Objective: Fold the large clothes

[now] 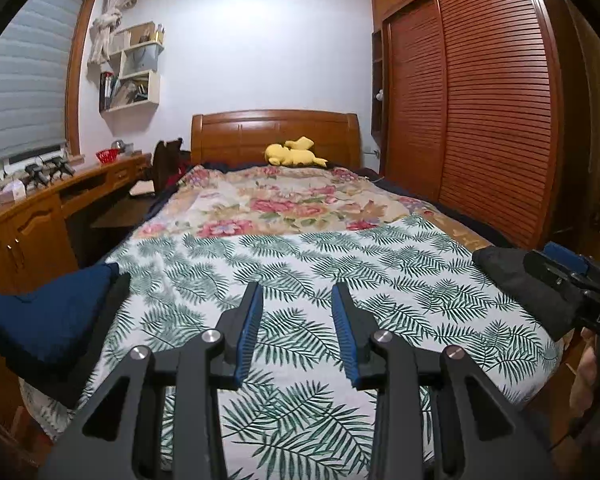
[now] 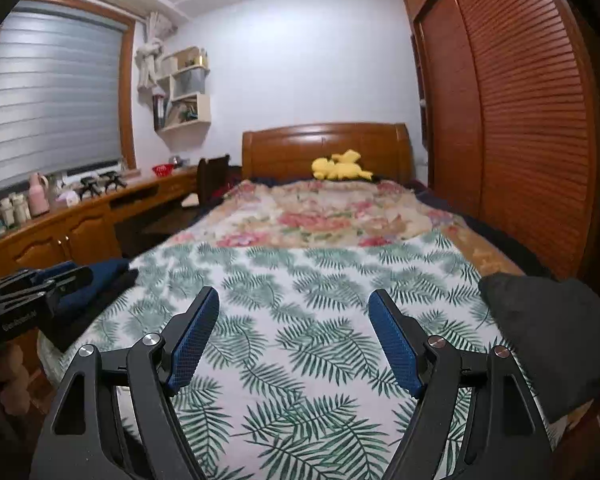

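Both the left tongs [image 1: 297,304] and right tongs [image 2: 293,308] are spread and empty. A folded blue garment [image 1: 48,320] lies at the bed's [image 1: 300,264] left edge and a dark one [image 2: 548,332] at its right edge, so the folding looks largely done.

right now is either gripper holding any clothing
No: the left gripper and the right gripper both hang open over the leaf-print sheet with nothing between their blue pads.
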